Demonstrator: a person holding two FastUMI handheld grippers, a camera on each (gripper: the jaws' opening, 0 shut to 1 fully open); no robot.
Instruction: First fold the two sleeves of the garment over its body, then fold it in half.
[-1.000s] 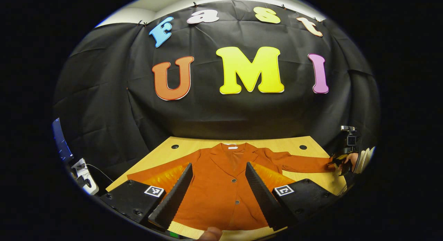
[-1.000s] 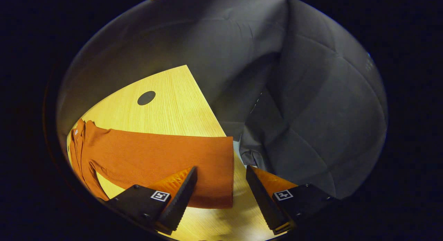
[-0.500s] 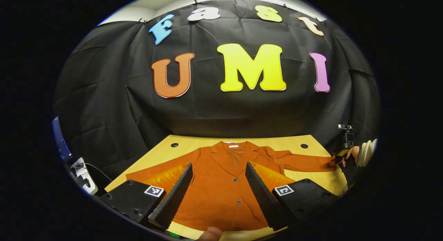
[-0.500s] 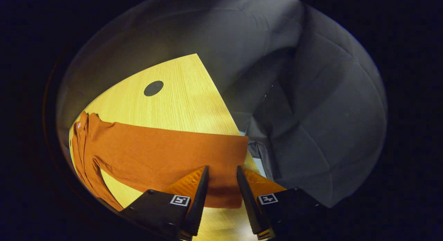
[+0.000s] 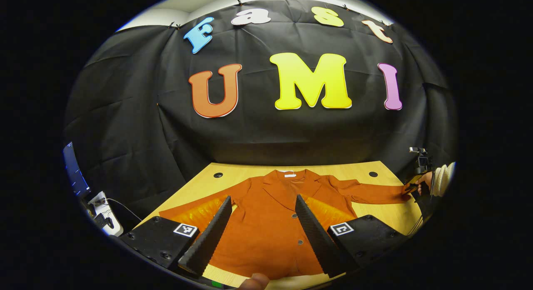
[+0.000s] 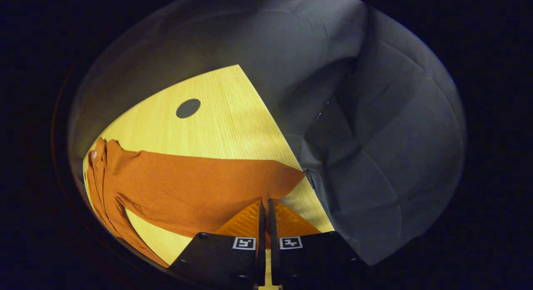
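The wooden table point(image 5: 250, 177) spreads below the booth's dark wall, and an orange jacket point(image 5: 270, 223) lies flat and face up on it, collar toward twelve o'clock in the left gripper view. Its right sleeve point(image 6: 200, 186) stretches toward three o'clock, reaching the table's edge. The right gripper point(image 6: 265, 208) is closed on that sleeve's cuff, both fingers pressing the cloth. The left gripper point(image 5: 262, 227) hovers above the jacket's front, its fingers spread wide apart.
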